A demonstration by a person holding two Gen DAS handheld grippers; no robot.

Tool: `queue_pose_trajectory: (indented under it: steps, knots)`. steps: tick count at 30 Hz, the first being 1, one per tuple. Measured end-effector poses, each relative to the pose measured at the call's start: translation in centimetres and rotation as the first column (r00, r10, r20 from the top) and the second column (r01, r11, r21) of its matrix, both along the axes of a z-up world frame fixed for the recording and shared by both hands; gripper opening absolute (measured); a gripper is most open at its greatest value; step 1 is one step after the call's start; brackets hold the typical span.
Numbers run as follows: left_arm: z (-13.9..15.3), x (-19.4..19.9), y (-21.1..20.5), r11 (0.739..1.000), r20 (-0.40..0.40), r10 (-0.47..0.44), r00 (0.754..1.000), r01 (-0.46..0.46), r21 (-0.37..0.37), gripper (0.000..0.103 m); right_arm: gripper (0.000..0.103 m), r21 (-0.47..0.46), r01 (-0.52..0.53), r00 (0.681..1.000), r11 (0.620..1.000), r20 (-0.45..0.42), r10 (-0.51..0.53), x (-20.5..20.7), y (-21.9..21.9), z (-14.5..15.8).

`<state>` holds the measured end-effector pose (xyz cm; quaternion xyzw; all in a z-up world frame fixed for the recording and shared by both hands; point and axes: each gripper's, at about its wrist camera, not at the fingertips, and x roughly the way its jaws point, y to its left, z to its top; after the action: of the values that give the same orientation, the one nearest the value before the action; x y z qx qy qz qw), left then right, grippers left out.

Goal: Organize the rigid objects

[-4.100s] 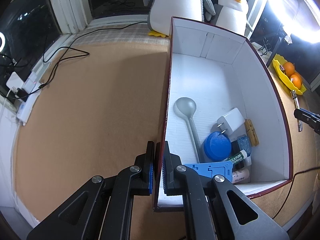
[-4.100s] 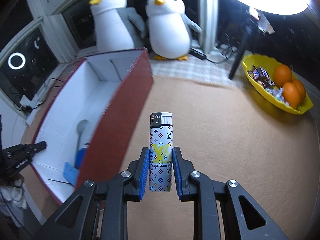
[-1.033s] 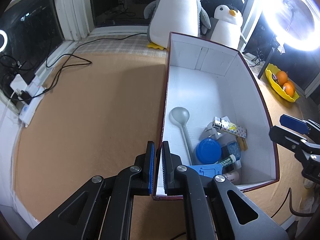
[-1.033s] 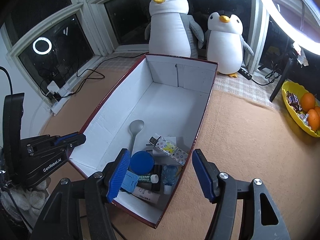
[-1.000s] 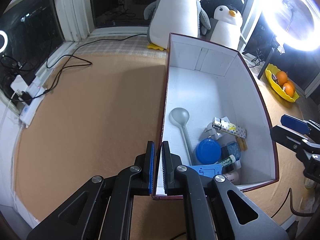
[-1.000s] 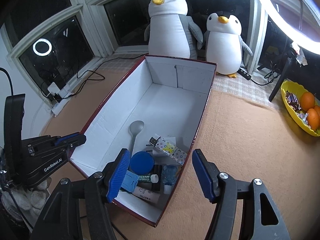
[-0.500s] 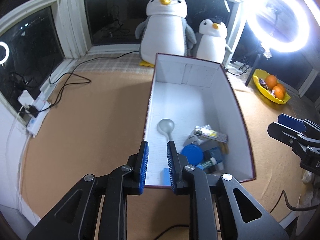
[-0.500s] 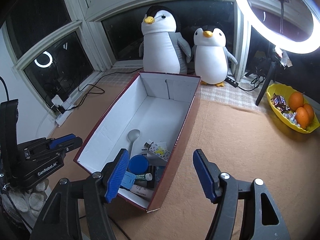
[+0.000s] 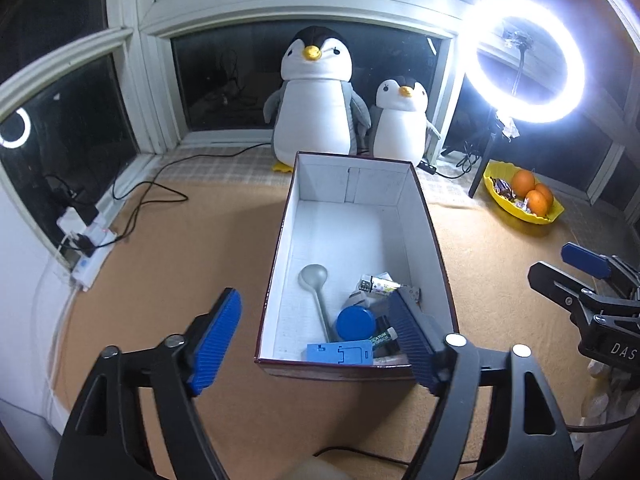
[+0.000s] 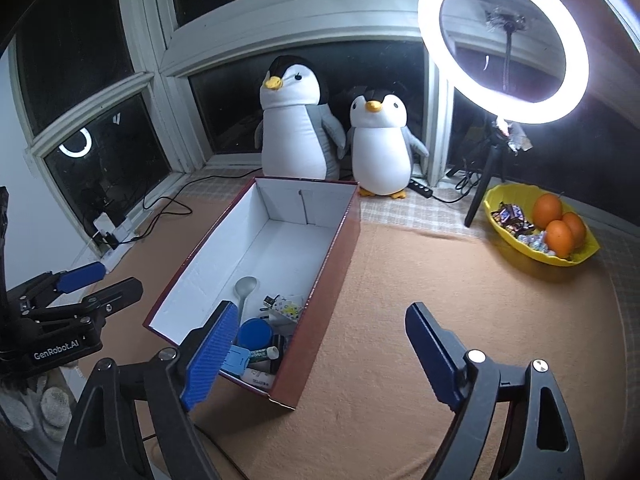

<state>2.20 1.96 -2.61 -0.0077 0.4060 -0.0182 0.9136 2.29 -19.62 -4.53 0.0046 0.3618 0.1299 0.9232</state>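
A long box (image 9: 286,240), maroon outside and white inside, lies on the tan mat. At its near end sit a grey spoon (image 9: 316,280), a patterned lighter (image 9: 378,282), a blue round lid (image 9: 355,322), a flat blue plastic piece (image 9: 340,354) and a green-labelled tube (image 9: 382,338). My left gripper (image 9: 314,340) hangs above and short of the box's near end, its jaws opening, nothing gripped. My right gripper (image 10: 320,356) hovers by the box's (image 10: 332,292) near right corner, its jaws opening too, holding nothing. The spoon (image 10: 245,288) and lighter (image 10: 286,305) also show there.
Two plush penguins (image 9: 316,96) stand behind the box by the window. A lit ring light (image 9: 524,60) on a stand is at the back right, beside a yellow bowl (image 9: 520,210) of oranges and sweets. Cables and a power strip (image 9: 90,240) lie along the left edge.
The left gripper let go of the box's near wall, opened wide and drew up and back. The right gripper widened and drew back too. The lighter it held earlier now lies in the box.
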Motion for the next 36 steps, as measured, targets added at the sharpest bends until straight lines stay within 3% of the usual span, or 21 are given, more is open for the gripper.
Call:
queue_pose_trajectory:
  steps: [5, 36]
  knots:
    - [0.0, -0.3, -0.3, 1.0, -0.008, 0.008, 1.0, -0.008, 0.003, 0.08, 0.089, -0.021, 0.026, 0.999, 0.999, 0.022, -0.026, -1.1, -0.4, 0.1]
    - [-0.1, -0.1, -0.4, 1.0, -0.024, 0.005, 1.0, -0.005, 0.007, 0.08, 0.089, -0.028, 0.041, 0.999, 0.999, 0.0, -0.041, -0.8, -0.7, -0.4]
